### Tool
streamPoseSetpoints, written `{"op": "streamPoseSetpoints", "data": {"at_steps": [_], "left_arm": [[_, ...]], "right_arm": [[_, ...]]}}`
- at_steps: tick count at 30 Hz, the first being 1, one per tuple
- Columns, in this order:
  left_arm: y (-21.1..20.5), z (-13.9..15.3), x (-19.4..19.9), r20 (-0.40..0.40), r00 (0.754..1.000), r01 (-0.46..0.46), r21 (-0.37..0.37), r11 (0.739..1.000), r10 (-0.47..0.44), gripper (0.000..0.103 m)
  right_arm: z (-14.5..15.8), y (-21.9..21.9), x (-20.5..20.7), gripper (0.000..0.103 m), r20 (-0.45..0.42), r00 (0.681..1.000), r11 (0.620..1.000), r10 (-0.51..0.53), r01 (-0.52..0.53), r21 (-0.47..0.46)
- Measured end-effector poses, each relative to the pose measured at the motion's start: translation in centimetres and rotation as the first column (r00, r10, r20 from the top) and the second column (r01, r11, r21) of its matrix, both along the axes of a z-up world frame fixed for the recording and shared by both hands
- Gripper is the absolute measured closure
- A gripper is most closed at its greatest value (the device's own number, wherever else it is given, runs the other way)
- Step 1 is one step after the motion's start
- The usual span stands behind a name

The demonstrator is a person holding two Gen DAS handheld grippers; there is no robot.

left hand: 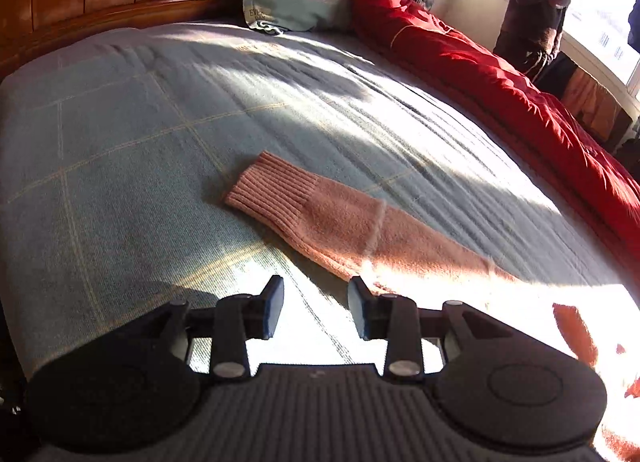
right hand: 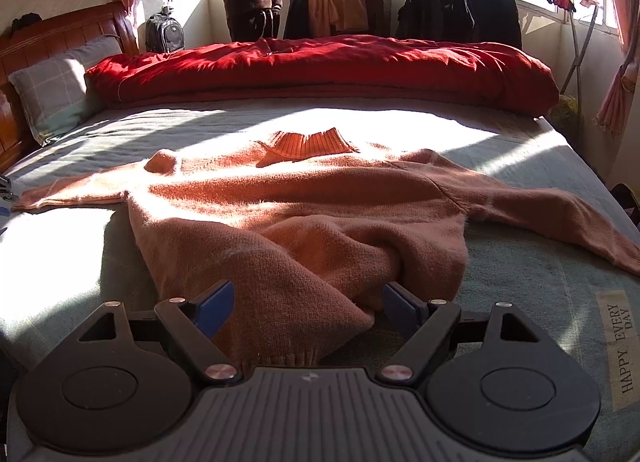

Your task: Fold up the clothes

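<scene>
- Your left hand-held gripper (left hand: 316,308) hovers spread, empty, beside the sweater's (right hand: 296,218) sleeve (left hand: 320,218); bare bed (left hand: 120,150) lies leftward.
- Your right hand-held gripper (right hand: 308,308) gapes wide over the hem (right hand: 288,354).

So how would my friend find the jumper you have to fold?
Look at the big bed with the blue-grey checked sheet. Along its far side lies a red quilt; nearer, spread flat with sleeves out, is the sweater. It is the only fuzzy orange-pink knit, with a ribbed collar.

Bed (right hand: 540,274) carries sweater (right hand: 304,222), quilt (right hand: 320,70), pillow (right hand: 56,90).
</scene>
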State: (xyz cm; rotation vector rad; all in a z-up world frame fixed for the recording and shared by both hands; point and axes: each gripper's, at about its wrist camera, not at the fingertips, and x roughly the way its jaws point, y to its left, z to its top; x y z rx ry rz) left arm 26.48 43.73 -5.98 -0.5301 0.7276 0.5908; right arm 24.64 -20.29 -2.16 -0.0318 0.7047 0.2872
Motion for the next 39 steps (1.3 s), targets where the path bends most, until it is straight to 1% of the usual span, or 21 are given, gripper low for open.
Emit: {"op": "streamPoseSetpoints", "data": {"at_steps": [2,4,6,7,9,12,15,16,18,21,23,26,27,30,31,32,33,35,36,38,39], "left_arm": [[-3.1,0.5,0.8,-0.019,0.995,0.102,0.027,0.994,-0.101,0.068],[-6.9,0.7,1.6,-0.029,0.976,0.215,0.038,0.976,-0.214,0.065],[-10.8,1.0,2.3,-0.033,0.943,0.332,0.035,0.943,-0.331,0.062],[-13.0,1.1,2.4,-0.035,0.919,0.395,0.035,0.918,-0.394,0.062],[-17.7,1.3,2.7,-0.041,0.859,0.512,0.031,0.858,-0.511,0.062],[-23.5,1.6,2.3,-0.047,0.766,0.643,0.026,0.765,-0.642,0.062],[-28.5,1.7,1.7,-0.068,0.673,0.739,0.016,0.674,-0.736,0.061],[-30.4,1.6,1.2,-0.077,0.637,0.77,0.014,0.638,-0.767,0.061],[-33.4,1.6,0.2,-0.092,0.579,0.815,0.024,0.579,-0.81,0.061],[-37.6,1.8,-2.2,-0.095,0.484,0.875,0.082,0.478,-0.87,0.061],[-40.1,1.6,-4.1,-0.092,0.418,0.905,0.122,0.406,-0.904,0.053],[-43.7,1.2,-6.8,-0.096,0.317,0.937,0.182,0.297,-0.943,0.051],[-44.6,1.0,-7.6,-0.107,0.295,0.942,0.198,0.271,-0.949,0.051],[-47.1,0.2,-9.8,-0.15,0.238,0.946,0.262,0.193,-0.96,0.05],[-47.7,0.1,-10.5,-0.17,0.227,0.941,0.294,0.17,-0.959,0.05],[-48.3,-0.1,-11.0,-0.193,0.222,0.933,0.327,0.15,-0.956,0.049],[-49.0,-0.4,-11.6,-0.229,0.218,0.92,0.373,0.122,-0.949,0.048],[-50.3,-1.1,-12.5,-0.296,0.229,0.891,0.447,0.078,-0.927,0.048],[-50.9,-1.4,-12.8,-0.324,0.232,0.881,0.47,0.056,-0.917,0.048],[-51.7,-1.8,-13.0,-0.366,0.215,0.871,0.492,0.008,-0.906,0.048],[-52.1,-2.1,-13.1,-0.389,0.213,0.86,0.51,-0.017,-0.896,0.048]], "right_arm": [[0.1,-0.5,-0.7,0.018,0.001,1.0,1.0,-0.006,0.006,0.007],[0.5,-1.2,-1.4,0.018,0.01,1.0,1.0,-0.015,0.015,0.016],[0.8,-2.0,-2.1,0.018,0.022,0.999,0.999,-0.028,0.027,0.025],[1.0,-2.5,-2.4,0.018,0.027,0.999,0.999,-0.036,0.035,0.031],[1.3,-3.5,-3.1,0.018,0.037,0.998,0.998,-0.051,0.05,0.045],[1.5,-4.8,-3.9,0.017,0.045,0.996,0.995,-0.074,0.071,0.069],[1.2,-5.8,-4.5,0.015,0.042,0.995,0.992,-0.087,0.082,0.096],[1.1,-6.2,-4.6,0.015,0.04,0.995,0.991,-0.092,0.087,0.105],[0.7,-6.8,-5.0,0.015,0.035,0.994,0.988,-0.099,0.094,0.123],[-0.1,-7.9,-5.1,0.014,0.017,0.993,0.981,-0.114,0.11,0.157],[-0.7,-8.5,-4.9,0.013,-0.006,0.992,0.976,-0.125,0.124,0.177],[-2.1,-9.4,-4.5,0.011,-0.04,0.99,0.971,-0.136,0.141,0.191],[-2.6,-9.7,-4.2,0.011,-0.056,0.988,0.97,-0.145,0.153,0.187],[-4.5,-10.8,-3.5,0.011,-0.11,0.978,0.965,-0.178,0.196,0.176],[-5.2,-11.2,-3.3,0.011,-0.13,0.973,0.961,-0.193,0.214,0.175],[-6.0,-11.6,-3.0,0.011,-0.155,0.965,0.956,-0.209,0.235,0.174],[-6.7,-12.0,-2.6,0.011,-0.178,0.959,0.952,-0.222,0.253,0.173],[-8.0,-12.4,-2.0,0.011,-0.221,0.947,0.945,-0.234,0.275,0.178],[-8.5,-12.4,-1.8,0.01,-0.231,0.944,0.943,-0.233,0.278,0.183],[-9.1,-12.2,-1.7,0.002,-0.231,0.948,0.944,-0.221,0.267,0.196],[-9.3,-12.1,-1.6,0.0,-0.231,0.949,0.944,-0.214,0.262,0.202]]}}
